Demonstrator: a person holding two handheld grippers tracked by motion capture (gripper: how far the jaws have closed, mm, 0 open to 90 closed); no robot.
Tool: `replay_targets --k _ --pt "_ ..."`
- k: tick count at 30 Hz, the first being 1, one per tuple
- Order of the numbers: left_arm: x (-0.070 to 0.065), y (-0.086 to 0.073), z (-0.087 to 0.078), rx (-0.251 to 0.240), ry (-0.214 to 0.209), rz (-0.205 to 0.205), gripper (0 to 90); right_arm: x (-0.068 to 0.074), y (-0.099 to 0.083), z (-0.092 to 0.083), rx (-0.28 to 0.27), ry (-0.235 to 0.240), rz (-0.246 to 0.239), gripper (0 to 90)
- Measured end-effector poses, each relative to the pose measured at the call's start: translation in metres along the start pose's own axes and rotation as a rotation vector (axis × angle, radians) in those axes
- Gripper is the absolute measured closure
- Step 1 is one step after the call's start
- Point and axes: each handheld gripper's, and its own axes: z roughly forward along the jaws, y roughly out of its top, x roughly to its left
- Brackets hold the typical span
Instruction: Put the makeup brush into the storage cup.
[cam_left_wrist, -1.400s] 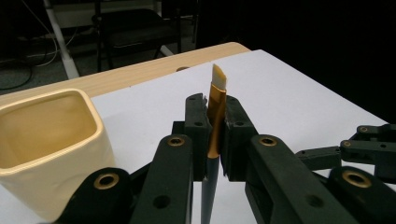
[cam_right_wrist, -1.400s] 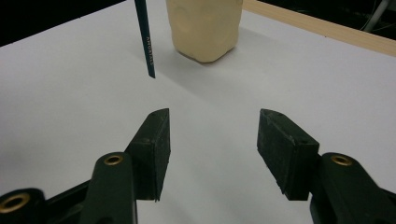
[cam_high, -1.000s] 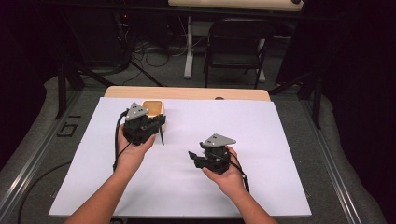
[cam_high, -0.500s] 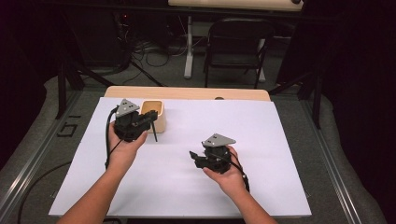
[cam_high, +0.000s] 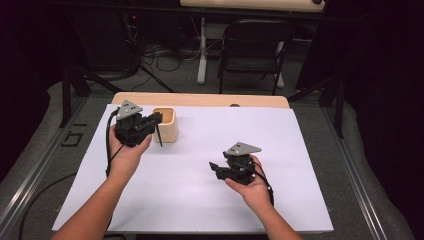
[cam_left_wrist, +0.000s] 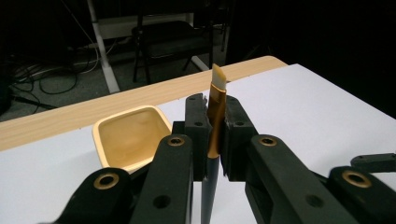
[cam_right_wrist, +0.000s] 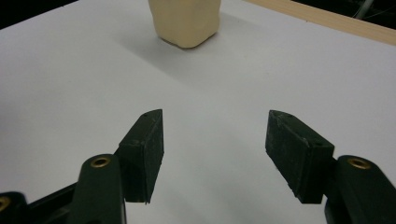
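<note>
Here, beige cup (cam_high: 166, 124) empty, brush (cam_left_wrist: 215, 116) in left gripper (cam_left_wrist: 215, 126) jaws

Left hand-held gripper (cam_high: 150, 121), jaws clamped, is raised beside the cup (cam_high: 165, 124); right hand-held gripper (cam_high: 216, 167), well apart from it, has jaws just opening, nothing between.

Black two-jaw grippers: two, the left gripper (cam_high: 150, 122) and the right gripper (cam_high: 216, 169).
Flat-tipped paintbrushes with gold ferrule and dark handle: one (cam_left_wrist: 215, 109).
Cream square plastic cups: one (cam_high: 166, 125).
White sheets covering the desk: one (cam_high: 300, 150).
Light wooden desks: one (cam_high: 200, 100).
Black folding chairs: one (cam_high: 252, 50).
Hands: two.
</note>
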Motion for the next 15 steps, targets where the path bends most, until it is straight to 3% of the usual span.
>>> replay_targets --k 8,15 --pt "0.002 0.003 0.0 -0.006 0.004 -0.004 83.5 -0.006 -0.004 -0.009 -0.014 0.013 0.027 34.6" --pt "0.004 0.006 0.002 -0.003 0.01 0.001 83.5 -0.01 -0.011 -0.01 -0.001 0.024 0.054 23.9"
